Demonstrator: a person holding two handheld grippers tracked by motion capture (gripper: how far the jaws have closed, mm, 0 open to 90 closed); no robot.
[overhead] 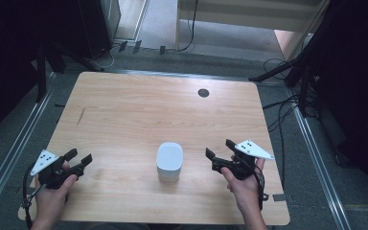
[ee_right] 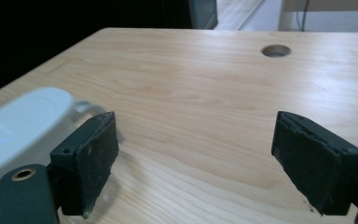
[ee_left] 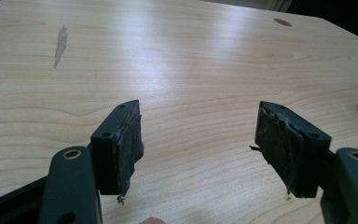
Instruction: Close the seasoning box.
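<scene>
Left claw (overhead: 82,157) and right claw (overhead: 219,148) spread (both empty), flanking white speaker (overhead: 169,161)

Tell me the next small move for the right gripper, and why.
Probably swing the right gripper left toward the white box. Its jaws stand wide open with nothing between them, and the box stands upright on the table, apart from both grippers. In the right gripper view the box sits just outside the left jaw, so a short sideways shift should bring it between them.
</scene>
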